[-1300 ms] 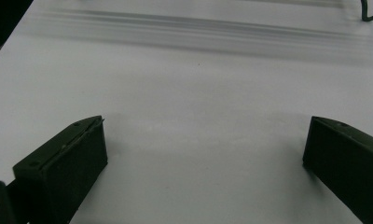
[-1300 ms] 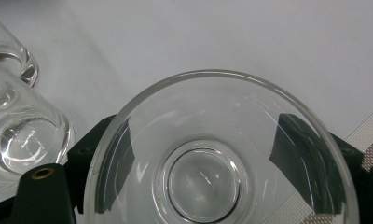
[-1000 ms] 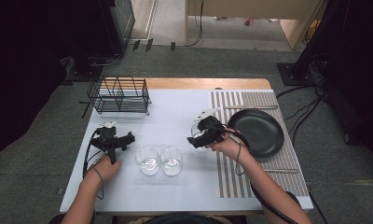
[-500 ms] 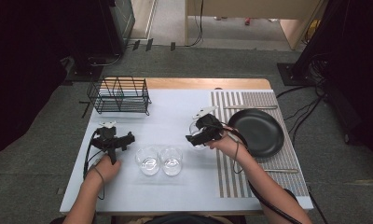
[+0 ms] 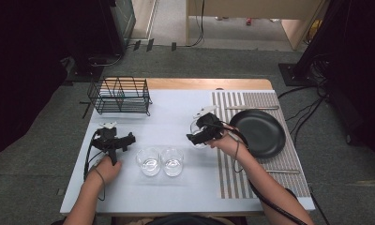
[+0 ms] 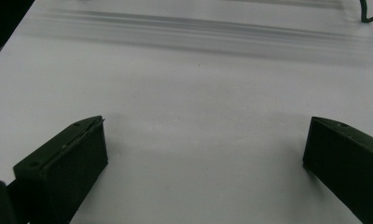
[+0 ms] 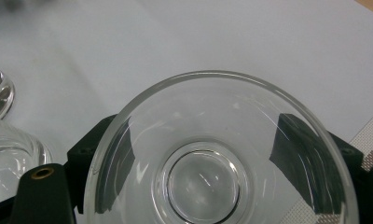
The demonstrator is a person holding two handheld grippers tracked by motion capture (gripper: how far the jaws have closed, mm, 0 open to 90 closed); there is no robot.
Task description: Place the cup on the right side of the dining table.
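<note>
A clear glass bowl (image 7: 208, 154) sits between the jaws of my right gripper (image 7: 198, 126), one black jaw against each side of its wall. From above, that right gripper (image 5: 192, 138) and the glass bowl (image 5: 198, 136) are over the white table (image 5: 176, 112), just left of the striped placemat (image 5: 232, 173). My left gripper (image 5: 127, 138) rests at the table's left side. Its jaws stand wide apart over bare white surface, so the left gripper (image 6: 205, 126) holds nothing.
Two more clear glasses (image 5: 149, 161) (image 5: 172, 161) stand side by side near the front middle; the nearer glass (image 7: 12, 158) shows left of my right jaws. A black plate (image 5: 257, 132) lies on the placemat. A black wire rack (image 5: 120, 95) stands back left.
My right gripper has drifted slightly left with the glass bowl in it. The left gripper has stayed where it was.
</note>
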